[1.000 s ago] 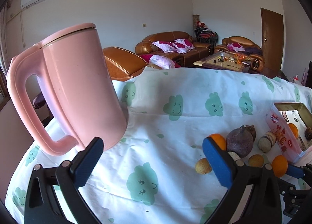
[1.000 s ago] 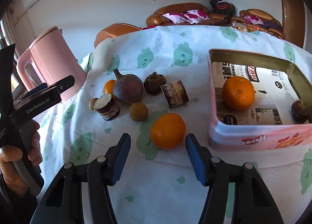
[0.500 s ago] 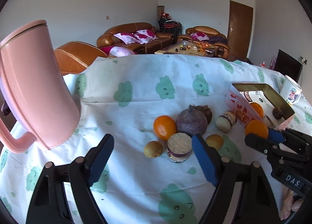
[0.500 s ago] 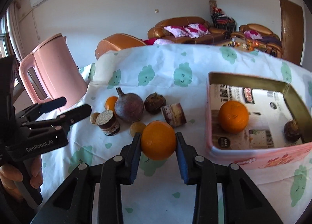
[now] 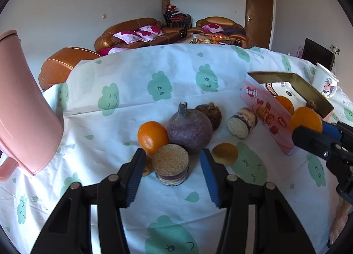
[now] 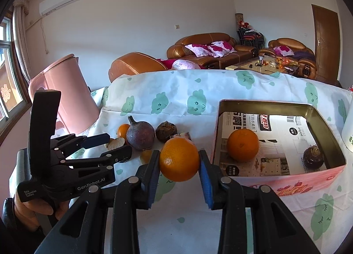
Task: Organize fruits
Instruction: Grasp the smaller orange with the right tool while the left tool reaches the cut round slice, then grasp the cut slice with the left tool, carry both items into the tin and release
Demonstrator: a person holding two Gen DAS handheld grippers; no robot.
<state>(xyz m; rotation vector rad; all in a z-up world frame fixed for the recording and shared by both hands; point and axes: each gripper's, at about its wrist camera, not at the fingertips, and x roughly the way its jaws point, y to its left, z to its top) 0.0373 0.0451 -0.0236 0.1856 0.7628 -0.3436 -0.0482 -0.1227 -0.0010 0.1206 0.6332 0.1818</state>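
Orange (image 6: 179,159) — round, glossy, dimpled — clamped in right gripper (image 6: 179,165) jaws.

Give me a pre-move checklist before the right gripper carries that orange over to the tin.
1. Grip: right gripper has both pads against the held orange - ok.
2. Orange off the tablecloth: appears lifted - ok.
3. Room in the tin: one orange in the tin and a small dark fruit, bare liner between and in front of them - ok.
4. Clearance over the tin's near wall: cannot tell.
5. Left gripper open, low around the cut cylinder piece, left of the carry path - ok.
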